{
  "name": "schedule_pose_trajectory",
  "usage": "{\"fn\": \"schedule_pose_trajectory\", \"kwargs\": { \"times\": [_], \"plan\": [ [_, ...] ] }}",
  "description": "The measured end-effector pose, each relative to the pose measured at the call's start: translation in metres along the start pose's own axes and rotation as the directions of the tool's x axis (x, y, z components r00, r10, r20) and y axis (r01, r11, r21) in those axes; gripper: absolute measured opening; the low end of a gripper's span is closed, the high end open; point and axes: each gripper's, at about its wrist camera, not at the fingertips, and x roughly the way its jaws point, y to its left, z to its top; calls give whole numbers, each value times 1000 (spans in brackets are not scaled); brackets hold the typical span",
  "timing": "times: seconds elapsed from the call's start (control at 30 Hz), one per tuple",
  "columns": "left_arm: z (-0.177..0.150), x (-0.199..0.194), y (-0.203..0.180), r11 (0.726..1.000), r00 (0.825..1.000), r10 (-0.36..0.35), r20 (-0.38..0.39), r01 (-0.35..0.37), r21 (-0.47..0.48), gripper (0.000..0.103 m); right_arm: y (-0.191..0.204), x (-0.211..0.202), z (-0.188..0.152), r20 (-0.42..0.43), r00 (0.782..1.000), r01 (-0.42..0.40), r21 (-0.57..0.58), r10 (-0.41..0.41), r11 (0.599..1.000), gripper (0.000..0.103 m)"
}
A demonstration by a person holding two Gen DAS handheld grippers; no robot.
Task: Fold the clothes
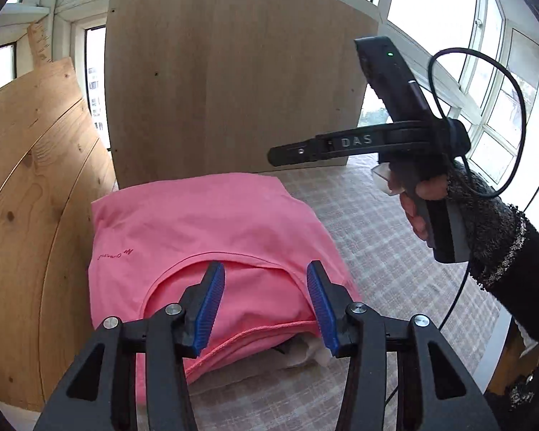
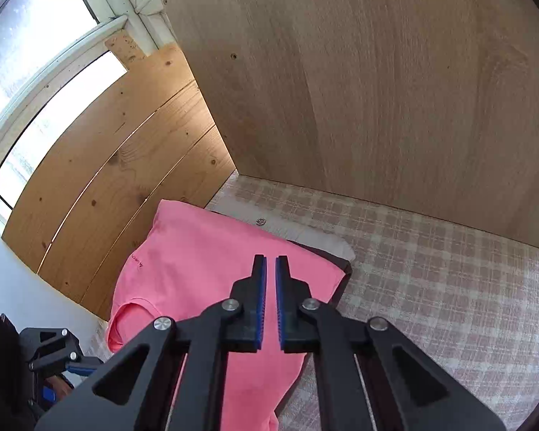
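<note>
Both tongs hover empty above the folded pink shirt, left gripper spread, right gripper nearly closed, apparently clear of the cloth.

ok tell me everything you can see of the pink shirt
The pink shirt is a soft, knit-looking top, already folded into a rough rectangle with its neckline facing the left gripper. Small dark red lettering sits on the chest. It lies on a stack of other folded items, white and dark fabric showing beneath, on the checked tablecloth beside the wooden boards. Neither gripper holds it: the left one's jaws are open over the collar, and the right gripper hangs above it, nearly closed on nothing.
</note>
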Motion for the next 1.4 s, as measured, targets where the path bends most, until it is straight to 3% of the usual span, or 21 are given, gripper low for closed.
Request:
{"fn": "schedule_pose_trajectory", "kwargs": {
  "times": [0.07,0.2,0.27,0.43,0.53,0.6,0.7,0.77,0.87,1.07,1.1,1.17,1.23,1.27,1.4],
  "plan": [
    [2,23,-17,997,998,-50,-32,51,55,46,-3,14,1,-42,999,11,-19,-11,1000,6],
    [0,74,-41,983,988,-100,-120,116,142,46,-24,56,5,-113,980,156,-75,-164,985,6],
    [-9,97,-39,982,974,-106,-201,135,133,45,-40,54,12,-90,981,170,-39,-173,985,7],
    [-9,67,-30,984,983,-131,-130,144,104,45,-36,-2,7,42,997,71,5,-71,997,7],
    [-9,31,-15,993,994,-99,-52,102,65,46,7,6,13,20,1000,1,-88,1,996,7],
    [-17,11,7,1000,1000,12,-5,-12,6,47,36,11,17,1,999,-46,-149,47,988,7],
    [-31,-14,45,978,982,185,33,-180,-107,47,79,19,23,-32,993,-118,-237,113,964,10],
    [-47,-21,69,959,975,223,14,-217,-180,47,110,46,33,-73,988,-151,-282,135,948,11],
    [-67,-21,91,940,967,255,-27,-254,-228,47,146,94,48,-147,979,-186,-332,144,925,11],
    [-88,1,91,951,972,215,-98,-231,-205,47,143,63,51,-68,988,-149,-287,135,946,11],
    [-89,-5,90,951,974,208,-88,-222,-214,47,143,58,52,-55,990,-143,-279,133,950,13],
    [-92,-17,89,950,978,197,-67,-207,-233,47,142,47,53,-29,991,-132,-263,129,956,27],
    [-95,-35,88,943,976,211,-49,-216,-252,47,141,37,54,-3,992,-121,-246,124,962,49],
    [-96,-42,88,940,973,226,-47,-231,-250,47,140,32,54,10,993,-115,-237,120,965,51],
    [-97,-68,85,925,963,266,-33,-265,-271,47,123,-42,-11,97,995,-13,-183,32,983,67]
  ]
}}
